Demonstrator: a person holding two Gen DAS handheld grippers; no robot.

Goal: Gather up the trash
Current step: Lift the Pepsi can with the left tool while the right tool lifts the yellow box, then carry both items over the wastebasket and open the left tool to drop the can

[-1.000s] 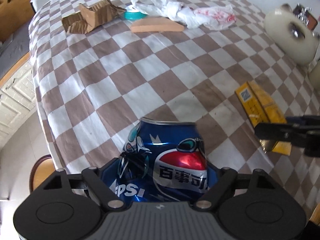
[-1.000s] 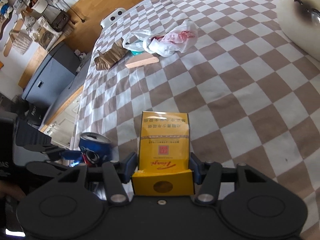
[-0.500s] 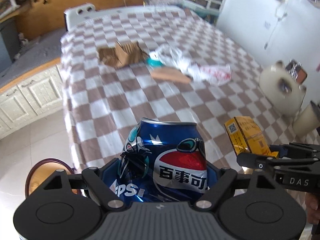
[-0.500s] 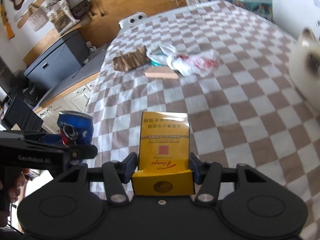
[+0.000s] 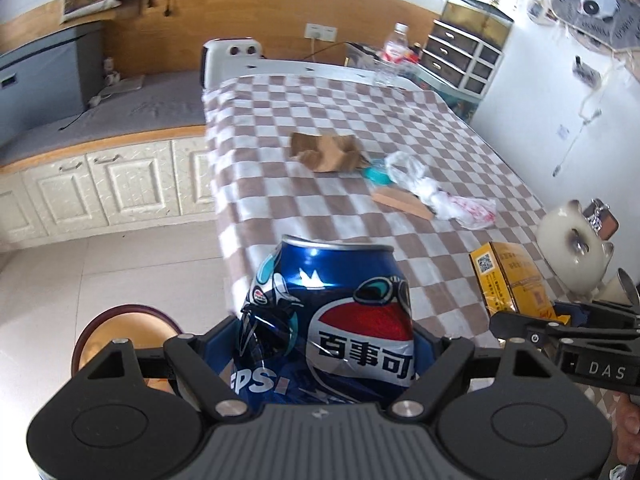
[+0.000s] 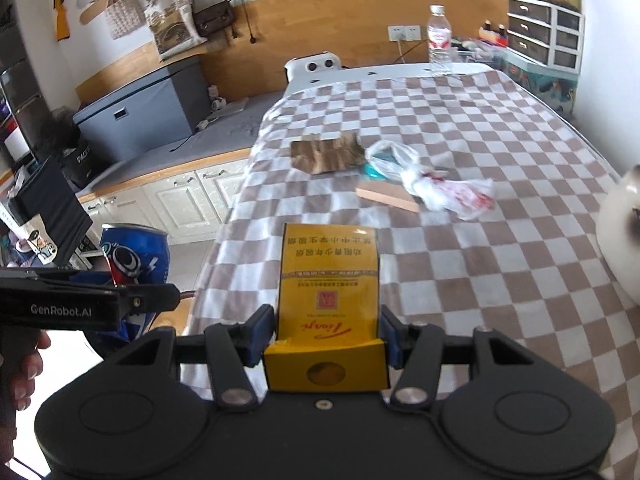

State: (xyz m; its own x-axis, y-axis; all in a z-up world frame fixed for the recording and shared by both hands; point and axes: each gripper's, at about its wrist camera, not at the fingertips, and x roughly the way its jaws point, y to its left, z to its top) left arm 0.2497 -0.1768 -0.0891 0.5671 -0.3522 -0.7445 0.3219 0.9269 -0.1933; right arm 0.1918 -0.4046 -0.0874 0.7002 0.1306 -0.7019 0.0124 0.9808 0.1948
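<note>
My left gripper is shut on a dented blue Pepsi can, held above the table's near left edge. The can also shows in the right wrist view. My right gripper is shut on a yellow cigarette box, held above the checkered tablecloth. The box also shows in the left wrist view. Farther on the table lie crumpled brown cardboard, a white plastic bag, a flat wooden piece and a teal object.
A round brown bin or stool stands on the tiled floor below the table's left edge. A cream cat-shaped ornament sits at the right. A water bottle stands at the far end. White cabinets line the left wall.
Both grippers have lifted and tilted up with the can and the box still held, so the views now show the far wall and the floor.
</note>
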